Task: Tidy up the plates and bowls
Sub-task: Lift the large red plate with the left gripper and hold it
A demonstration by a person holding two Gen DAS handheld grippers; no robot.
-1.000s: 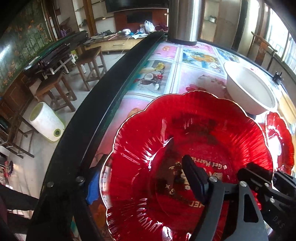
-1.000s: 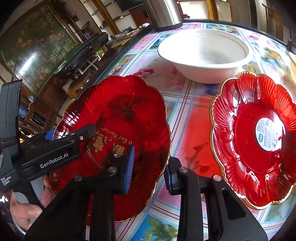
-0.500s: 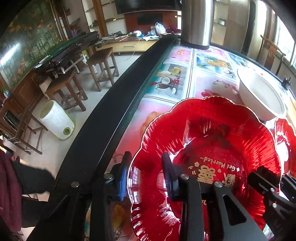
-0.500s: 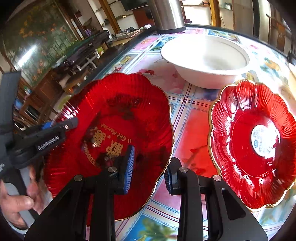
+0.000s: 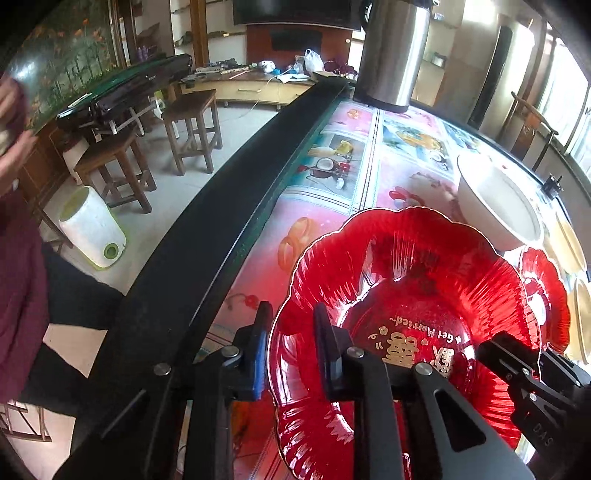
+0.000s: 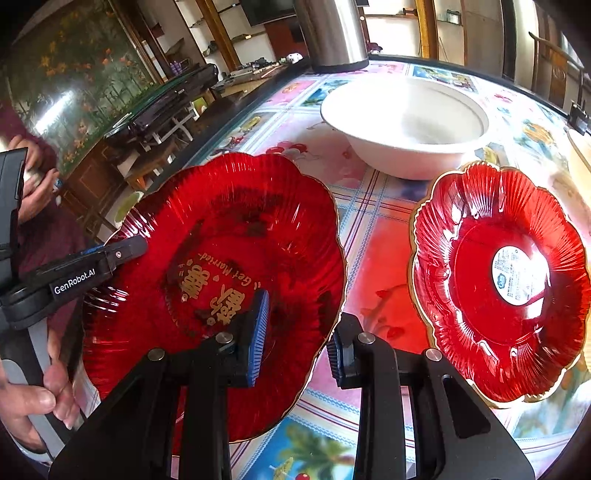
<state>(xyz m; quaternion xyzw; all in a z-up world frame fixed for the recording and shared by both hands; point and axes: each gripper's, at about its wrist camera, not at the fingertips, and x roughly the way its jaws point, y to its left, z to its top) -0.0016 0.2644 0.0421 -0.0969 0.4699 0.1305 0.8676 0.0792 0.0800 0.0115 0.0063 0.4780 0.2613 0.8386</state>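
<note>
Item: lettered red plate [image 6: 221, 266], centre-left of the right wrist view, on the counter [image 6: 373, 236].

Handling, as judged: thin, stiff, glossy and light; likely slippery and liable to crack if squeezed hard. The scalloped gilt rim was your best hold.

Jaws: your left gripper [image 5: 290, 350] had just been closing and stood pinched on the plate's left rim. Your right gripper [image 6: 295, 339] straddled the lower-right rim, jaws narrowly apart; contact could not be confirmed.

Neighbours: second red plate [image 6: 502, 280] at right, close beside; white bowl [image 6: 406, 125] above, near both; steel flask [image 6: 332, 33] at top.

Edges: the counter's dark edge [image 5: 221, 221] ran just left of the plate. Open room lay between the plates and toward the bottom.
</note>
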